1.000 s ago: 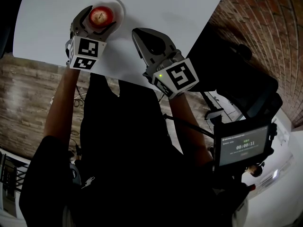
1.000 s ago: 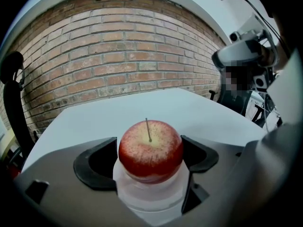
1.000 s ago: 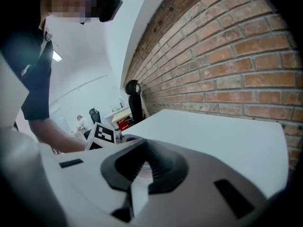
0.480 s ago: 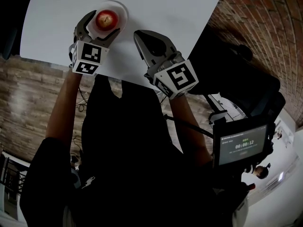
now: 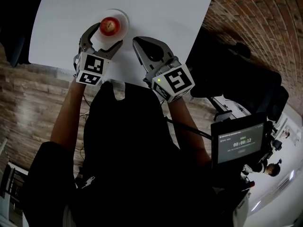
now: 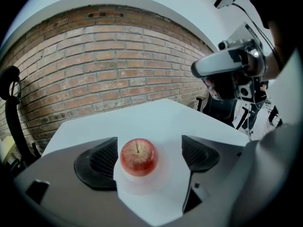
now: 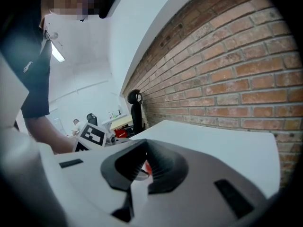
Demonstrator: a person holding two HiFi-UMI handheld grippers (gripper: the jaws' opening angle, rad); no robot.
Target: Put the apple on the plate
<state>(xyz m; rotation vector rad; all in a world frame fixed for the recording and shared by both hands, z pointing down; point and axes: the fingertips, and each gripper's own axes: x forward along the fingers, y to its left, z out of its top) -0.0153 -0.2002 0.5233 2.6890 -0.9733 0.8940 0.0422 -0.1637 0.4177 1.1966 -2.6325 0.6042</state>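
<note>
In the head view, the apple (image 5: pixel 109 25) is seen resting on the plate (image 5: pixel 122 19) on the white table (image 5: pixel 161 8), and the left gripper (image 5: pixel 104 38) is held just beside the plate. In the left gripper view, its jaws are spread wide to either side of the plate, clamped on nothing. In the right gripper view, the right gripper (image 7: pixel 142 167) is shown near the plate, jaws pressed together and empty.

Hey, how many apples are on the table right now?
1. The apple sits on the white plate, just in front of the open left gripper. No others seem hidden.
</note>
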